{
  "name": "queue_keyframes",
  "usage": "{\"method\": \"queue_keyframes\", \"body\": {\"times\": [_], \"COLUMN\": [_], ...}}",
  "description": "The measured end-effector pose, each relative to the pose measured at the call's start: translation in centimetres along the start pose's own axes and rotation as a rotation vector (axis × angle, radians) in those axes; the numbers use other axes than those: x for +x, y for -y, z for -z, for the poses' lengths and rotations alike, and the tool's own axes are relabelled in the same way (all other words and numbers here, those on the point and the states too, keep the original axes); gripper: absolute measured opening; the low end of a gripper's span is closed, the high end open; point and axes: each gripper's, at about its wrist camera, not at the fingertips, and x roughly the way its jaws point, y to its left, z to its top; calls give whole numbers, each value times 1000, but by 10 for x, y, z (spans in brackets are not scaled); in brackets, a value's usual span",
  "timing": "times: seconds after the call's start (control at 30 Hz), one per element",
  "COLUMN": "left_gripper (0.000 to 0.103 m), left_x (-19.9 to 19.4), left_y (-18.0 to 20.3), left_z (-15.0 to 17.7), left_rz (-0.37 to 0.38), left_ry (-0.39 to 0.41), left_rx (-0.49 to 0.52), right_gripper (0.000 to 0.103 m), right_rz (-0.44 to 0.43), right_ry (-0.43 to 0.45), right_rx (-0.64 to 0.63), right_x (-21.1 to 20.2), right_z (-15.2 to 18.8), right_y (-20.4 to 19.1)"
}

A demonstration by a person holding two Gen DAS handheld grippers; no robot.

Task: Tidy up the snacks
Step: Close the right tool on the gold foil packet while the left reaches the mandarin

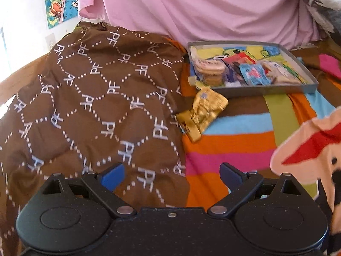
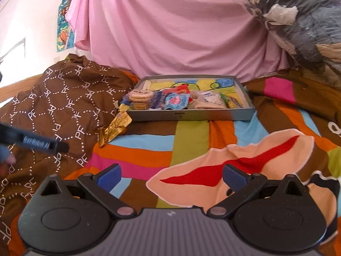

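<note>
Both grippers, left (image 1: pixel 171 173) & right (image 2: pixel 171 176), spread wide, empty. Gold wrapper (image 1: pixel 201 111) ahead, just outside tray (image 1: pixel 270 88) corner; bare blanket (image 2: pixel 147 147) between.

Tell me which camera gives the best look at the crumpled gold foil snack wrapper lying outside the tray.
The left wrist view: the crumpled gold foil snack wrapper is larger, nearer the centre and fully visible on the striped blanket. The right wrist view shows it smaller, off to the left beside the grey tray.
</note>
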Motion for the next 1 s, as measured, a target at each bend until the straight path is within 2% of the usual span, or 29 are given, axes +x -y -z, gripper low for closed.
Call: {"method": "queue_keyframes", "body": {"times": [0.17, 0.37, 0.5, 0.8, 0.9, 1.0], "left_gripper": [96, 96, 96, 96, 96, 96], "left_x": [15, 35, 50, 76, 80, 84], "left_y": [-5, -7, -14, -34, -39, -47], "left_z": [-22, -45, -53, -63, -67, -70], "left_rz": [-32, -69, -79, -131, -140, -127], "left_ry": [-6, 15, 26, 73, 108, 126], "left_rx": [41, 247, 309, 303, 297, 245], "right_gripper": [103, 103, 103, 103, 103, 102], "right_rz": [-51, -126, -178, -264, -279, -269], "right_ry": [-25, -53, -65, -70, -77, -101], "right_rx": [-36, -55, -77, -77, -36, 48], "right_x": [23, 61, 93, 162, 182, 201], "right_z": [-4, -15, -25, -46, -49, -51], "right_y": [-11, -27, -39, -61, -67, -72]}}
